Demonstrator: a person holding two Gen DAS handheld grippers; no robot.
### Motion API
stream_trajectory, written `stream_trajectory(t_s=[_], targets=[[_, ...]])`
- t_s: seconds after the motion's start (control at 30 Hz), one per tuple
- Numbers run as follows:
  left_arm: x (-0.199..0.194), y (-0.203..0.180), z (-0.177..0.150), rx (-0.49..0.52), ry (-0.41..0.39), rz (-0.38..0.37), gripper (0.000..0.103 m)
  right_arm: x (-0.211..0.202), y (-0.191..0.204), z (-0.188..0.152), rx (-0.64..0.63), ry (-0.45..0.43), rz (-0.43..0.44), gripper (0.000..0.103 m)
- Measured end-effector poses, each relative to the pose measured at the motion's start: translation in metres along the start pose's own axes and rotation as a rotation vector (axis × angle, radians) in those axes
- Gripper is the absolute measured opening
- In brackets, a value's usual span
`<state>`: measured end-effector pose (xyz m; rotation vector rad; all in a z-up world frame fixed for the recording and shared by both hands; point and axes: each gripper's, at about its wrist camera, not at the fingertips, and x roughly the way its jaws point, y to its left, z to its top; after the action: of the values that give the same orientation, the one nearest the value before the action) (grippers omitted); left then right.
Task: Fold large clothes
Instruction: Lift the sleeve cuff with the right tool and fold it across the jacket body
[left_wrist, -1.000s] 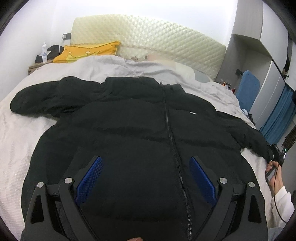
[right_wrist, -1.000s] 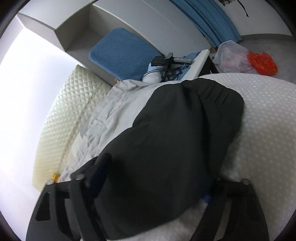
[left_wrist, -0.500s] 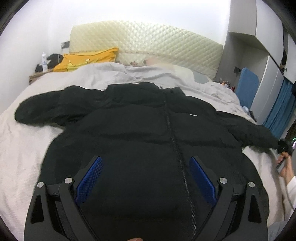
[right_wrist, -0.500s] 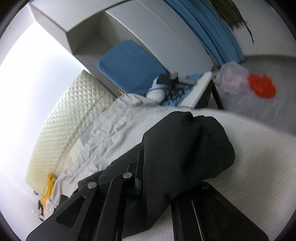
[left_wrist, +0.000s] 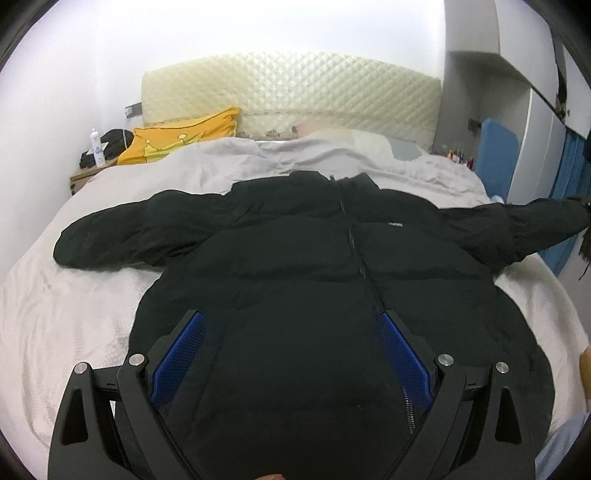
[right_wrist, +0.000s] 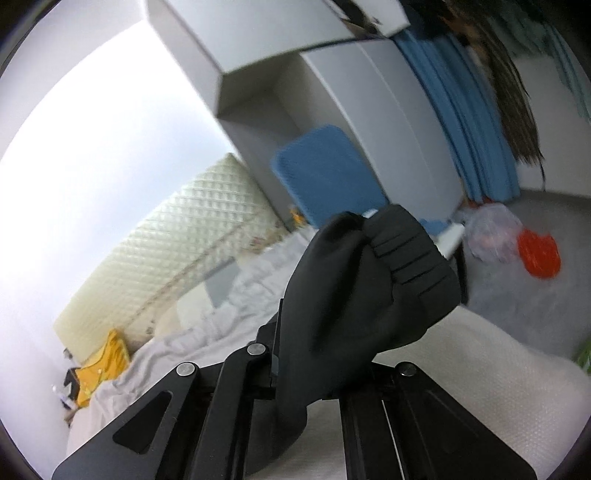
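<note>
A black puffer jacket (left_wrist: 295, 266) lies front up on the bed, zipper closed, its one sleeve (left_wrist: 122, 236) spread out to the left. My left gripper (left_wrist: 291, 350) is open and empty, hovering over the jacket's lower front. My right gripper (right_wrist: 317, 354) is shut on the jacket's other sleeve near the ribbed cuff (right_wrist: 402, 266) and holds it lifted off the bed. In the left wrist view that sleeve (left_wrist: 517, 225) stretches out to the far right, raised above the bedding.
The bed (left_wrist: 66, 325) has a pale cover and a rumpled grey duvet (left_wrist: 258, 162) near the quilted headboard (left_wrist: 295, 92). A yellow pillow (left_wrist: 177, 136) lies at the back left. A blue chair (right_wrist: 325, 177), white wardrobe (right_wrist: 332, 74) and bags on the floor (right_wrist: 517, 240) stand beyond the right side.
My right gripper closed on the sleeve near the cuff and lifted it up off the bed. My left gripper pulled back and rose, still open over the jacket.
</note>
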<state>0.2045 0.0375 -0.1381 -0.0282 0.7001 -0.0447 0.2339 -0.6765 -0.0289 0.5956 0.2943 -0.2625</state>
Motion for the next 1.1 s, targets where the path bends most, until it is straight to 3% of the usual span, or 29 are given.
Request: stream_trajectory(t_s=[0.23,0.37,0.6,0.83,1.1], targets=[[-0.019,0.019,-0.006,-0.022,-0.033,-0.006,0.095,-0.037,0.114,0.006,-0.130,-0.033,0.079,0.003],[-0.020,0.027,-0.012,-0.003,-0.029,0.021,0.095,-0.054,0.191,-0.008,-0.217,-0.027,0.146,0.003],[-0.028,0.041,-0.023,-0.010,-0.038,0.023,0.095,-0.061,0.283,-0.040,-0.312,0.018,0.240,0.004],[-0.038,0.045,-0.035,0.004,-0.084,0.065,0.095,-0.046,0.372,-0.111,-0.415,0.117,0.348,0.005],[-0.035,0.059,-0.035,-0.030,-0.097,0.082,0.095,-0.016,0.447,-0.211,-0.510,0.264,0.449,0.007]])
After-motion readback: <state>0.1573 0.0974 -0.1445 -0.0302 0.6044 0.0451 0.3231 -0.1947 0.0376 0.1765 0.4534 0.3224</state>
